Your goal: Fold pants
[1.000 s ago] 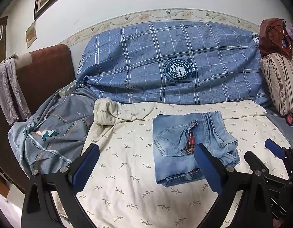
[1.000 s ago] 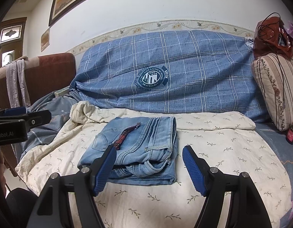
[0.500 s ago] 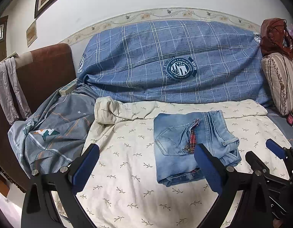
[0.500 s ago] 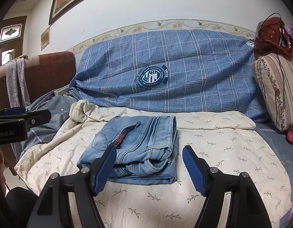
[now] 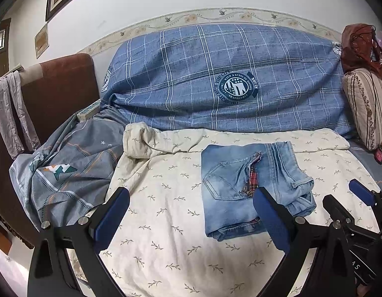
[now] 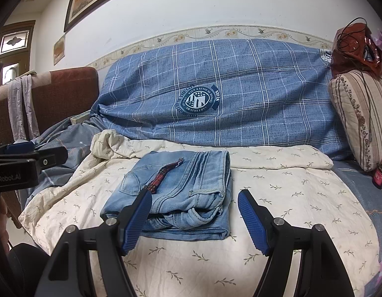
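Note:
Light blue jeans (image 5: 250, 188) lie folded into a compact rectangle on a cream leaf-print sheet (image 5: 166, 217), back pocket up, with a red plaid lining strip showing. They also show in the right wrist view (image 6: 181, 195). My left gripper (image 5: 191, 212) is open and empty, held above the sheet in front of and left of the jeans. My right gripper (image 6: 194, 212) is open and empty, just in front of the jeans' near edge; it also shows at the right of the left wrist view (image 5: 349, 198).
A blue plaid cover (image 5: 228, 81) drapes the sofa back behind the jeans. A grey patterned cloth (image 5: 67, 173) lies bunched at the left beside a brown armrest (image 5: 54, 94). A striped pillow (image 6: 359, 118) with a brown bag on top stands at the right.
Both grippers have drifted slightly; the jeans stay folded and still. Both grippers stay open.

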The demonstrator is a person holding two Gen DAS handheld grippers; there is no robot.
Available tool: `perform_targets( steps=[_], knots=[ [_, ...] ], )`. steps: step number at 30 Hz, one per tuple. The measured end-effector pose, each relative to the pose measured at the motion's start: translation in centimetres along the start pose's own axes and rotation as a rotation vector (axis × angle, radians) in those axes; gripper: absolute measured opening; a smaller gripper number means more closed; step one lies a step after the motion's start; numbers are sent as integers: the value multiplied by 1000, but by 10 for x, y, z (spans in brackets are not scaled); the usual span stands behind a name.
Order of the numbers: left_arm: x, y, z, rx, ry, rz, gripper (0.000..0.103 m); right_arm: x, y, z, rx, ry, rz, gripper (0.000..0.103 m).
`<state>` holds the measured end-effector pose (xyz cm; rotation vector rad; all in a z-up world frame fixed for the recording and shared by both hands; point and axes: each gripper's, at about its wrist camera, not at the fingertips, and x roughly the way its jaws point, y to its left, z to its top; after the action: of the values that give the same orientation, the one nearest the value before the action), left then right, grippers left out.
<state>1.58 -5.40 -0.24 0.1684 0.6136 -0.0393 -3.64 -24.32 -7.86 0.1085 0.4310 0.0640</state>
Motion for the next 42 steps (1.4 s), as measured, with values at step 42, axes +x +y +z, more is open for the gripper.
perform_targets(
  steps=[42],
  knots=[
    [15, 9, -7, -23, 19, -7, 100, 7, 4, -1, -26, 15, -9, 75]
  ],
)
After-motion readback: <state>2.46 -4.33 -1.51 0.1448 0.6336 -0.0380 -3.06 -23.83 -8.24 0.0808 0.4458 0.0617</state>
